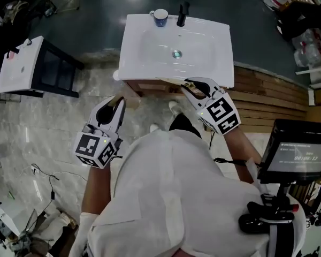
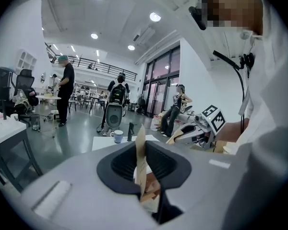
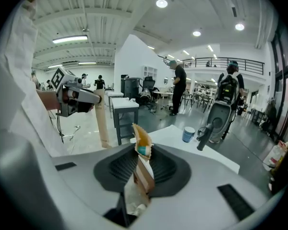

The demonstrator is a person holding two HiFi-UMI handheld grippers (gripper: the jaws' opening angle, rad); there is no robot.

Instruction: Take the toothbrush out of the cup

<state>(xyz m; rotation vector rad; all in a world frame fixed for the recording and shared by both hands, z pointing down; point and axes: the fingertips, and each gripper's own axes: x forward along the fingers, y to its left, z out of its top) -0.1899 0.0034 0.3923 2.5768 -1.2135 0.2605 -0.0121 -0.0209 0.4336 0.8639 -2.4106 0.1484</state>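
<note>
Well, left gripper [image 1: 119, 101]: clenched, empty | right gripper [image 1: 188, 84]: clenched, teal speck [image 3: 143, 150] at tips | cup [image 1: 160, 16]: back rim of sink [image 1: 136, 58], beside faucet [image 1: 182, 14] | toothbrush: too small to tell.

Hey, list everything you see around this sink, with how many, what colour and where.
sink: one, white, on a wooden stand ahead
faucet: one, black, sink's back rim
cup: one, blue and white, back rim, left of faucet
drain: one, metal, sink's centre
side table: one, white top, black frame, far left
screen: one, dark, lit, lower right
bystanders: at least three, dark clothes, background
shirt: one, white, on the person
left gripper: one, white, jaws together, empty, near sink's front left
right gripper: one, white, jaws together, empty, over sink's near edge
</note>
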